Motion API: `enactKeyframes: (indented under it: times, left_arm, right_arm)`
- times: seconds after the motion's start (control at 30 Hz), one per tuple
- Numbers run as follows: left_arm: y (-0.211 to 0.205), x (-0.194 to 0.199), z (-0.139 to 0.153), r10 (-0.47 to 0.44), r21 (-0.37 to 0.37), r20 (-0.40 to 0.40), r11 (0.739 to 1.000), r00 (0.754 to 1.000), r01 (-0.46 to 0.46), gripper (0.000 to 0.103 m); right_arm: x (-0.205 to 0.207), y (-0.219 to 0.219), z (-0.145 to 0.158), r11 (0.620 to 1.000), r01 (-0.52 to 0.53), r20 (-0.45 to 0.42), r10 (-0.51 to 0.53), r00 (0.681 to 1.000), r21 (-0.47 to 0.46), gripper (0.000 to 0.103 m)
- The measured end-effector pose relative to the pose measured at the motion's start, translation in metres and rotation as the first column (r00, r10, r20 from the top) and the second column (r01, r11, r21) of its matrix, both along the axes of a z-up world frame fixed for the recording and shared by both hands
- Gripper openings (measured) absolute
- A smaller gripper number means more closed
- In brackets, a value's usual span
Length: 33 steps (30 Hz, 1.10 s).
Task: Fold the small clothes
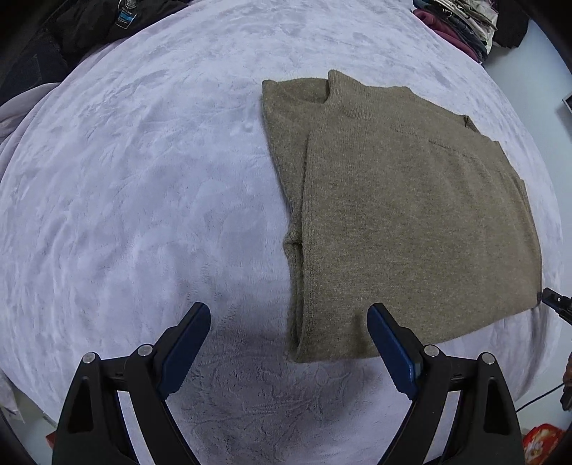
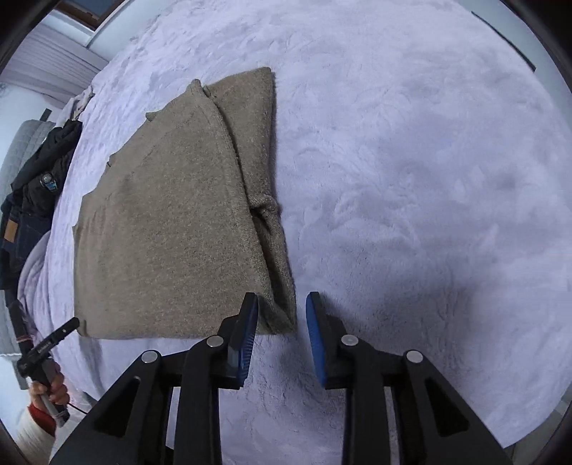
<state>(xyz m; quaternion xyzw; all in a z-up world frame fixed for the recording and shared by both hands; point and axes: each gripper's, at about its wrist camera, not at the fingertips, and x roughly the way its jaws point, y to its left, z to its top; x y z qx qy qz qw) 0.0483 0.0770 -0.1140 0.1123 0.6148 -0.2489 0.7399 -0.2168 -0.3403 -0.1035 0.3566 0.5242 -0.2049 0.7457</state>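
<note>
An olive-brown knit sweater [image 1: 411,214] lies folded flat on a lavender fleece blanket [image 1: 143,179], collar at the far end. My left gripper [image 1: 289,311] stands wide open above the blanket. The sweater's near left corner lies between its fingers, and the right finger [image 1: 389,343] overlaps the near hem. In the right wrist view the sweater [image 2: 171,232] fills the left half. My right gripper [image 2: 282,299] is narrowly open astride the near right corner. A gap shows between its right pad and the folded edge.
Dark clothes [image 1: 89,28] lie at the blanket's far left and a stack of garments [image 1: 461,25] at the far right. A dark jacket and jeans [image 2: 35,186] hang off the bed's side. A hand [image 2: 53,390] grips a black handle at the left.
</note>
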Motion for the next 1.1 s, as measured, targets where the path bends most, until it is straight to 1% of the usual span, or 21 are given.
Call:
enactKeyframes:
  times: [0.03,0.1,0.13,0.2,0.3,0.4,0.5,0.6,0.7,0.77,0.83,0.93,1.03,1.1]
  left_arm:
    - [-0.001,0.0,-0.001,0.003,0.005,0.004,1.0,1.0,-0.003,0.09]
    - [-0.002,0.001,-0.008,0.012,0.054,0.01,0.998,1.0,-0.013,0.09]
    - [-0.002,0.004,-0.013,0.014,0.08,0.008,0.997,1.0,-0.014,0.09]
    - [0.004,0.002,-0.028,0.019,0.105,0.0,0.994,1.0,-0.019,0.09]
    - [0.019,-0.002,-0.031,0.034,0.075,-0.011,0.997,0.999,-0.033,0.09]
    - [0.028,-0.008,-0.025,0.028,0.074,-0.003,0.997,1.0,-0.028,0.09]
    - [0.039,-0.014,-0.02,0.033,0.07,-0.013,0.997,0.999,-0.032,0.09]
    - [0.051,-0.018,-0.016,0.055,0.063,-0.024,0.997,0.998,-0.054,0.09]
    - [0.067,-0.024,-0.014,0.082,0.058,-0.041,0.995,0.996,-0.08,0.09]
    - [0.075,-0.029,-0.012,0.094,0.057,-0.051,0.994,0.994,-0.091,0.09]
    - [0.08,-0.037,-0.011,0.101,0.052,-0.055,0.994,0.993,-0.098,0.09]
    - [0.086,-0.057,-0.009,0.109,0.044,-0.076,0.993,0.991,-0.106,0.09]
    - [0.087,-0.065,-0.007,0.112,0.05,-0.072,0.993,0.991,-0.109,0.09]
    - [0.089,-0.067,-0.005,0.116,0.041,-0.07,0.993,0.991,-0.113,0.09]
  right_arm:
    - [0.0,0.006,0.008,1.0,-0.009,0.016,0.01,1.0,-0.024,0.031]
    - [0.007,0.018,0.02,0.998,-0.037,0.044,0.039,0.998,-0.047,0.033]
    - [0.011,0.025,0.023,0.997,-0.054,0.052,0.057,0.997,-0.05,0.035]
    - [0.025,0.043,0.027,0.993,-0.109,0.067,0.112,0.991,-0.046,0.039]
    - [0.04,0.068,0.024,0.984,-0.176,0.082,0.178,0.981,-0.02,0.04]
    - [0.052,0.094,0.016,0.973,-0.229,0.098,0.226,0.969,0.02,0.04]
    - [0.062,0.115,0.007,0.962,-0.262,0.105,0.253,0.962,0.073,0.04]
    - [0.068,0.134,-0.001,0.951,-0.288,0.104,0.278,0.955,0.107,0.04]
    - [0.073,0.147,-0.005,0.944,-0.303,0.104,0.291,0.951,0.13,0.04]
    - [0.075,0.154,-0.007,0.941,-0.309,0.103,0.297,0.949,0.141,0.047]
    - [0.077,0.16,-0.009,0.938,-0.312,0.105,0.299,0.948,0.149,0.049]
    - [0.084,0.167,-0.013,0.935,-0.316,0.101,0.303,0.948,0.16,0.051]
    - [0.087,0.173,-0.014,0.932,-0.324,0.099,0.311,0.945,0.165,0.051]
    - [0.089,0.175,-0.013,0.93,-0.33,0.097,0.318,0.943,0.163,0.053]
